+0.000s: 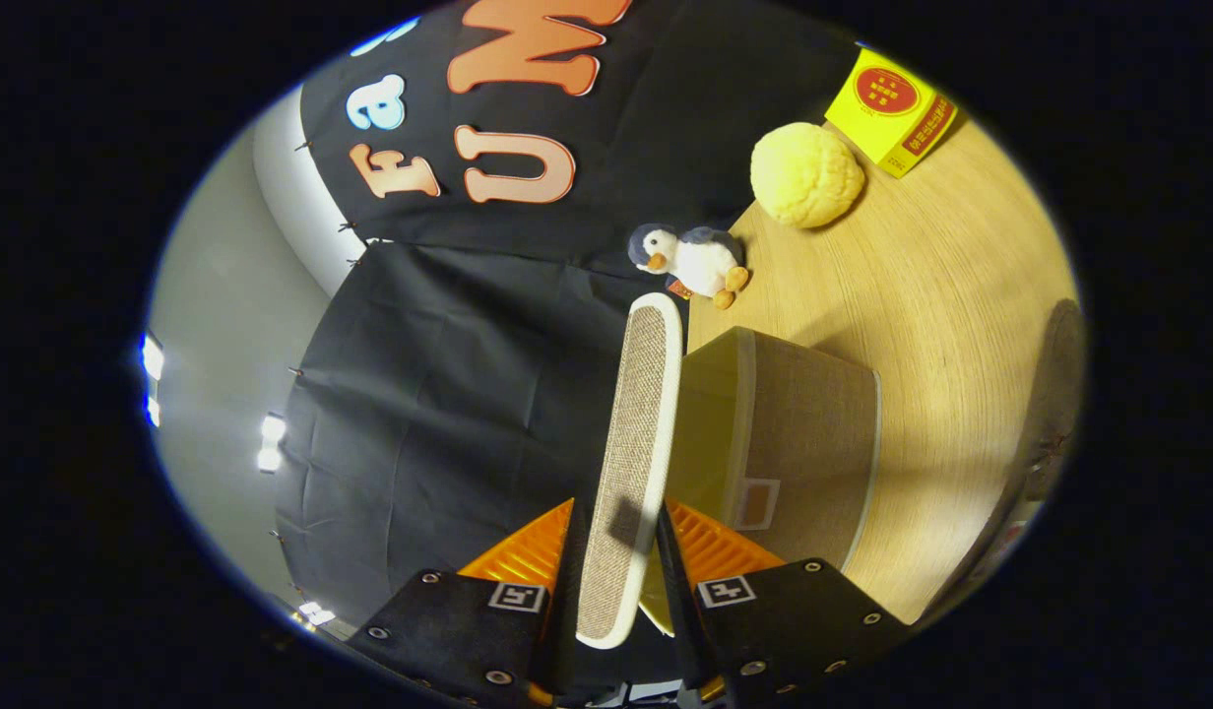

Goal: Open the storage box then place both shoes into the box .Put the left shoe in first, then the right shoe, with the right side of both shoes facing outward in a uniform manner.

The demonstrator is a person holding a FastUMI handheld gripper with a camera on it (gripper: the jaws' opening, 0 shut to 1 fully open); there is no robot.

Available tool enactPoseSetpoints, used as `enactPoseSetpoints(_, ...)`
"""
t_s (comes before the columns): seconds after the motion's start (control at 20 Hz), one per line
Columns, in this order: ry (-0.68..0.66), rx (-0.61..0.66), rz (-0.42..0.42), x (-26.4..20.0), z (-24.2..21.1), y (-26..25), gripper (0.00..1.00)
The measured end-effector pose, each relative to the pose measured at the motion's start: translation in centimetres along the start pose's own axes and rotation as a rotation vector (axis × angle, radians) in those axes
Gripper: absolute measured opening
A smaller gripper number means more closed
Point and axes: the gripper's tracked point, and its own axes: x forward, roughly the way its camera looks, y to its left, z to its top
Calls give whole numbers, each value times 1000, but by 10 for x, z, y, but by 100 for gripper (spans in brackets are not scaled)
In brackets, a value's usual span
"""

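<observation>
The view is rolled onto its side here, and the lid (634,463) of the storage box (803,453) is caught between the two fingers of the gripper (618,561). The lid is seen edge-on, a woven panel with a pale rim, standing well away from the box body, so the opening step is judged to be under way and close to done. The box sits on the wooden table (941,295), just ahead of the fingers and to one side of the raised lid, its inside showing as a yellowish hollow.

For this step to be done well, the lid should be swung fully back along its hinge line rather than pulled outward, so that the light box is not dragged across the table. The grip should be let go only once the lid is judged able to stay open by itself; otherwise it may fall shut again.

The jaws are drawn in narrow, and both fingers are pressed against the lid's faces near its rim, one on each side. Nothing else is touched by them.

Beyond the box, a toy penguin (693,260), a round yellow sponge-like ball (806,175) and a yellow carton (892,110) are left standing on the table. A dark shape (1045,414) at the far side may be a shoe, but it cannot be told.
</observation>
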Motion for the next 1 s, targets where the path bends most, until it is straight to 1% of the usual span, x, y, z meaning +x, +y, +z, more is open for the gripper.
enactPoseSetpoints(0.05, -2, -3, -3, 3, -2, 8, 35)
enactPoseSetpoints(0.1, -20, 0, -15, 8, 1, 12, 32)
enactPoseSetpoints(0.15, -42, 9, -4, 12, 4, 23, 24)
enactPoseSetpoints(0.25, -72, 26, 27, 20, 7, 47, 19)
enactPoseSetpoints(0.4, -77, -5, 56, 37, 7, 82, 14)
enactPoseSetpoints(0.6, -88, -56, 54, 74, 3, 123, 14)
enactPoseSetpoints(0.8, -116, -72, 11, 115, 0, 141, 14)
enactPoseSetpoints(0.9, -129, -75, 31, 132, -5, 152, 20)
enactPoseSetpoints(0.95, -130, -80, 36, 142, -7, 157, 29)
enactPoseSetpoints(1.0, -124, -88, 33, 150, -10, 159, 35)
